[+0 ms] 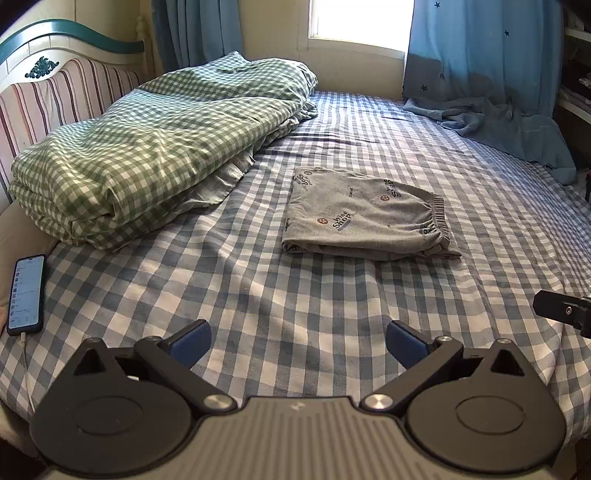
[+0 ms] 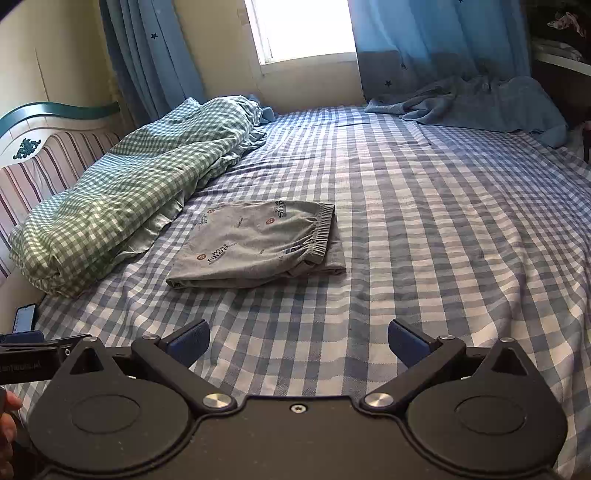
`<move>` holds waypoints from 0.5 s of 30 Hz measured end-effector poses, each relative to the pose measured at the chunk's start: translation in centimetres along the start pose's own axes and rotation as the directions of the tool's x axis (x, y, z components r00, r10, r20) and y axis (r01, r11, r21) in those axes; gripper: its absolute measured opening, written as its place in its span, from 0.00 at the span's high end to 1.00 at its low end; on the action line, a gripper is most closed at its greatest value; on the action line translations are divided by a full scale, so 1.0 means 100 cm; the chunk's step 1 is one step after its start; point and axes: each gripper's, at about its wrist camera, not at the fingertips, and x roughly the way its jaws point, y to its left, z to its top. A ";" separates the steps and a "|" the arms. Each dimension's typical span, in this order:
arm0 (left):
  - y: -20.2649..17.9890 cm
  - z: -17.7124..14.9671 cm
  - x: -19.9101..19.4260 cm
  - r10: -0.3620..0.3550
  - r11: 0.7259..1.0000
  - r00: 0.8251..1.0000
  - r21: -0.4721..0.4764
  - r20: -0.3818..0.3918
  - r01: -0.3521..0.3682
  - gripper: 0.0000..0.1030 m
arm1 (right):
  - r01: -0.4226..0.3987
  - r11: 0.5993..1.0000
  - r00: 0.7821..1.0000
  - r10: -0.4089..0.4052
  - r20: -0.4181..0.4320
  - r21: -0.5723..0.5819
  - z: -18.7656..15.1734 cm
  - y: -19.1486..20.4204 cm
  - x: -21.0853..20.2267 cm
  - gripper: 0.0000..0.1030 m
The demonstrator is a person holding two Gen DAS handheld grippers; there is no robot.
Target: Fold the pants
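Observation:
Grey printed pants (image 1: pixel 362 218) lie folded into a flat rectangle on the blue checked bed sheet (image 1: pixel 295 295), elastic waistband on the right. They also show in the right wrist view (image 2: pixel 258 245). My left gripper (image 1: pixel 298 341) is open and empty, above the sheet well short of the pants. My right gripper (image 2: pixel 298 341) is open and empty, near the bed's front, with the pants ahead and to its left. Part of the right gripper (image 1: pixel 565 312) shows at the right edge of the left wrist view.
A folded green checked duvet (image 1: pixel 147 147) lies along the striped headboard (image 1: pixel 55 96) on the left. A phone (image 1: pixel 27 293) on a cable lies at the bed's left edge. A crumpled blue curtain (image 1: pixel 498 122) rests on the far right corner, under the window (image 1: pixel 362 22).

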 end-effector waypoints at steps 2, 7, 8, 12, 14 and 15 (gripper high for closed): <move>0.002 -0.002 -0.002 -0.004 1.000 1.000 0.004 0.003 0.004 0.00 | -0.001 1.000 1.000 0.001 -0.011 0.003 -0.002 0.004 0.000 0.01; 0.007 -0.002 -0.003 -0.006 1.000 1.000 0.000 -0.001 0.006 0.00 | -0.008 1.000 1.000 0.008 -0.018 -0.001 -0.004 0.010 -0.001 0.01; 0.008 -0.002 -0.003 -0.006 1.000 1.000 -0.001 0.002 0.006 0.00 | -0.006 1.000 1.000 0.006 -0.017 0.000 -0.003 0.010 -0.002 0.01; 0.011 -0.001 -0.004 -0.007 1.000 1.000 -0.006 0.003 0.007 0.00 | -0.009 1.000 1.000 0.009 -0.017 0.001 -0.003 0.011 -0.003 0.01; 0.011 -0.001 -0.004 -0.006 1.000 1.000 -0.008 0.001 0.006 0.00 | -0.010 1.000 1.000 0.010 -0.016 0.001 -0.003 0.011 -0.003 0.01; 0.012 -0.001 -0.004 -0.006 1.000 1.000 -0.009 0.002 0.006 0.00 | -0.009 1.000 1.000 0.009 -0.013 0.000 -0.003 0.011 -0.003 0.01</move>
